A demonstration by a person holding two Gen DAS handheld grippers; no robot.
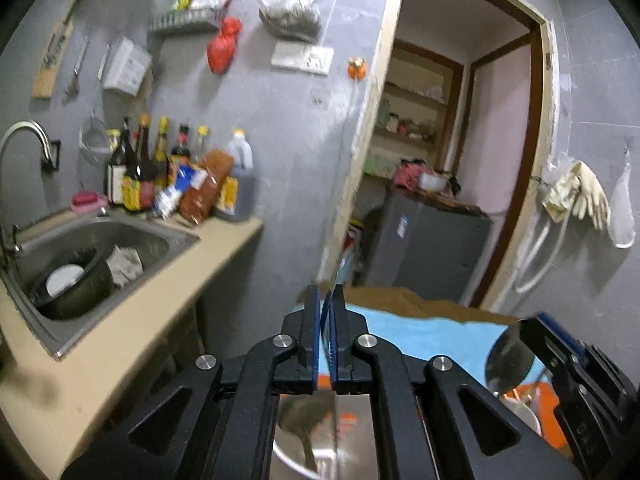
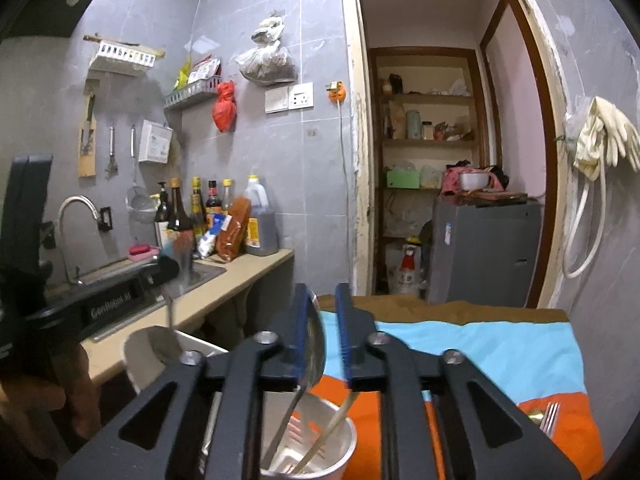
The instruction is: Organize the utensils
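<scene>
My left gripper (image 1: 325, 300) is shut on a flat metal spatula, seen edge-on between the pads, with its blade (image 1: 320, 412) hanging below over a white container (image 1: 288, 460). In the right wrist view the left gripper (image 2: 168, 268) holds that spatula (image 2: 154, 346) at the left. My right gripper (image 2: 322, 296) has its jaws a little apart around a steel ladle (image 2: 314, 344) whose handle stands in a steel cup (image 2: 316, 440) with other utensils. The ladle bowl also shows in the left wrist view (image 1: 510, 360). A fork (image 2: 549, 420) lies on the orange cloth at the right.
A table with a blue and orange cloth (image 2: 480, 344) lies ahead. A counter with a sink (image 1: 100, 248) and sauce bottles (image 1: 180, 172) runs along the left. A doorway with a grey fridge (image 2: 484, 248) is behind. Gloves (image 2: 604, 140) hang on the right wall.
</scene>
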